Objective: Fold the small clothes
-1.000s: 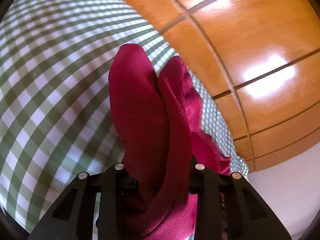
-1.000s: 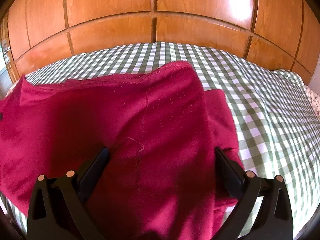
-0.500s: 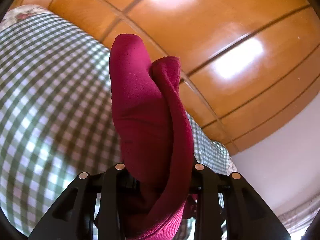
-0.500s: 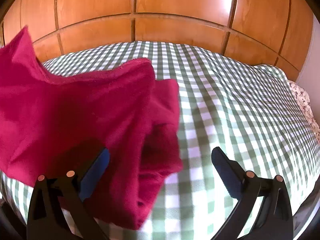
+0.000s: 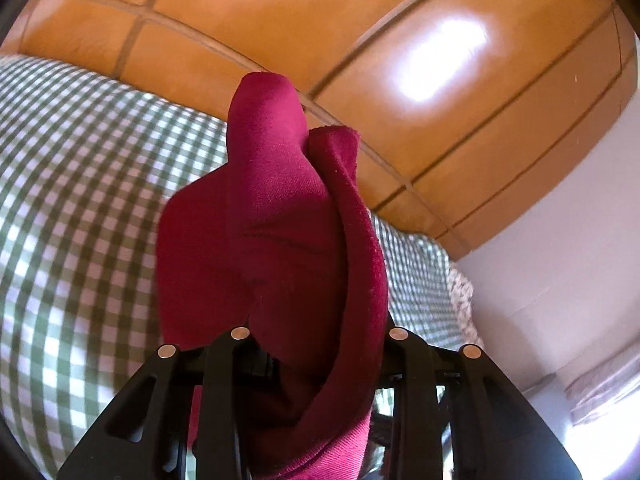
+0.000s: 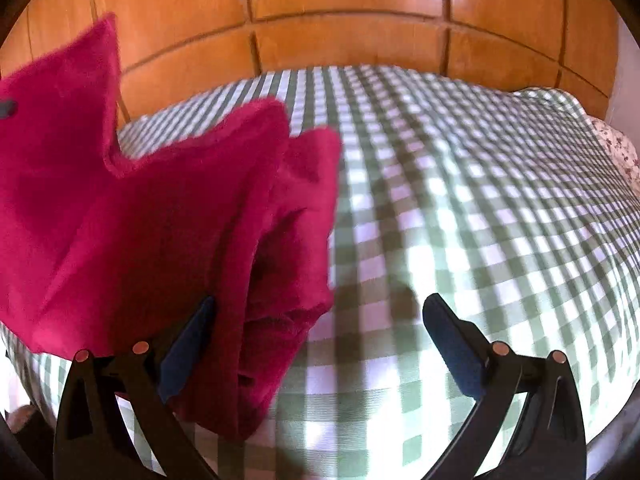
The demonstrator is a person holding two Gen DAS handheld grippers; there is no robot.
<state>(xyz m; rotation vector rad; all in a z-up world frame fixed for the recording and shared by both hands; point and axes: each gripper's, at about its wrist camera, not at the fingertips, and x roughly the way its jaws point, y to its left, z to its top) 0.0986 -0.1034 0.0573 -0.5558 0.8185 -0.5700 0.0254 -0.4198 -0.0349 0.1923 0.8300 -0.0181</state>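
Observation:
A crimson garment [image 5: 272, 220] is bunched between the fingers of my left gripper [image 5: 316, 344], which is shut on it and holds it above the checked bed; the cloth hides the fingertips. In the right wrist view the same garment [image 6: 160, 220] hangs at the left. One corner is lifted high and a folded lower part drapes over the left blue pad [image 6: 188, 336]. My right gripper [image 6: 318, 304] stands wide open over the bedspread, with only the garment's edge between its fingers and nothing gripped.
A green-and-white checked bedspread [image 6: 460, 200] covers the bed [image 5: 80, 200]. Glossy wooden panels [image 6: 340, 0] rise behind it [image 5: 400, 40]. A floral pillow [image 6: 616, 148] lies at the right corner, and a white wall [image 5: 560, 260] is at the right.
The left gripper has risen with the garment and rolled, facing more of the wooden panels. In the right view the garment has slid left out from between the open fingers, one corner lifting.

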